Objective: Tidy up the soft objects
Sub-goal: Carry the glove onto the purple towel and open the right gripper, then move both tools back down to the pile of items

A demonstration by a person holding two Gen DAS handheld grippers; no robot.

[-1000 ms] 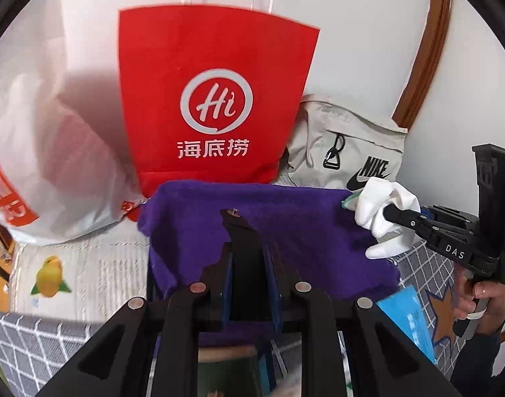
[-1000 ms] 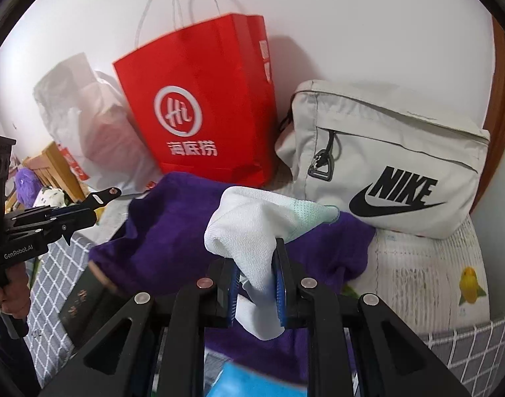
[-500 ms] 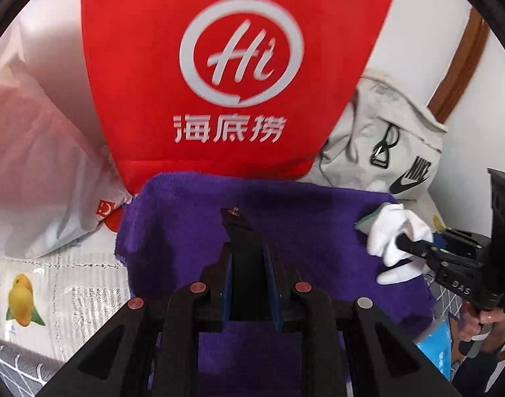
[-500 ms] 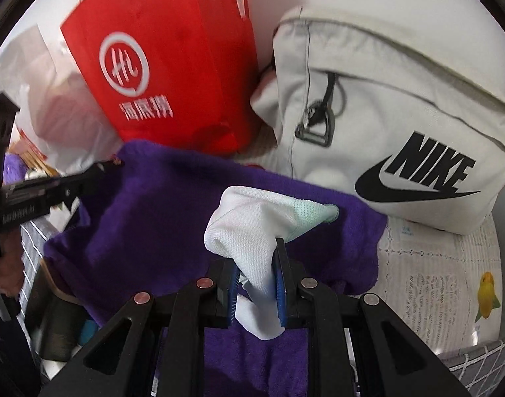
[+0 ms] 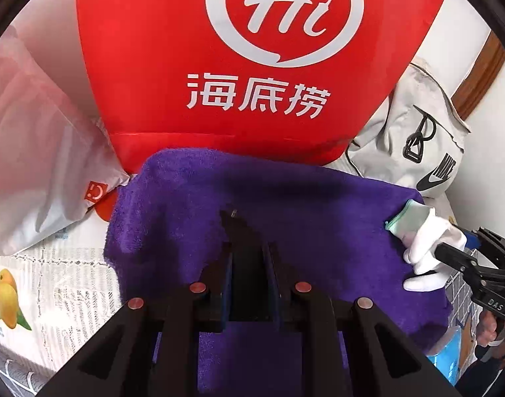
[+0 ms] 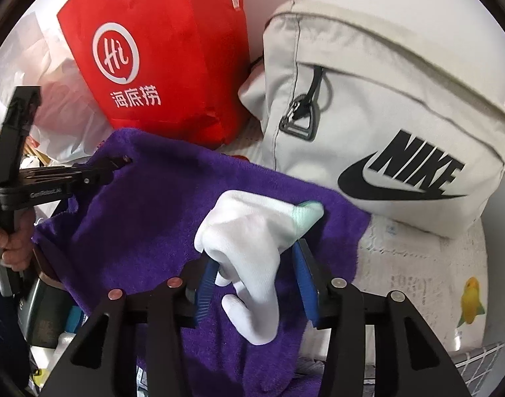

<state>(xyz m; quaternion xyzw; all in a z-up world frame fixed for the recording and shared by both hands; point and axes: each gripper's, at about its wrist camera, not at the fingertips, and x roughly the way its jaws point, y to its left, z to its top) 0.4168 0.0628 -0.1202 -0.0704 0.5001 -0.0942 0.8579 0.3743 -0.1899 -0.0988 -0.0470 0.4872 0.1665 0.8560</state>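
A purple towel [image 5: 259, 218] is stretched between the two grippers, in front of a red paper bag [image 5: 245, 59]. My left gripper [image 5: 249, 271] is shut on the towel's near edge. My right gripper [image 6: 255, 274] has its jaws spread apart, with a white sock [image 6: 249, 231] with a mint cuff lying between them on top of the towel [image 6: 146, 205]. In the left wrist view the sock [image 5: 424, 241] sits at the towel's right edge by the right gripper's fingers [image 5: 457, 261].
A grey Nike bag [image 6: 384, 122] lies at the right against the white wall. A white plastic bag [image 5: 30, 152] is at the left. A patterned cloth with fruit prints [image 5: 37, 284] covers the surface below. The red bag also shows in the right wrist view [image 6: 159, 53].
Both grippers moved forward towards the red bag and the Nike bag with the towel. The right gripper's jaws, shut on the sock before, now stand apart.
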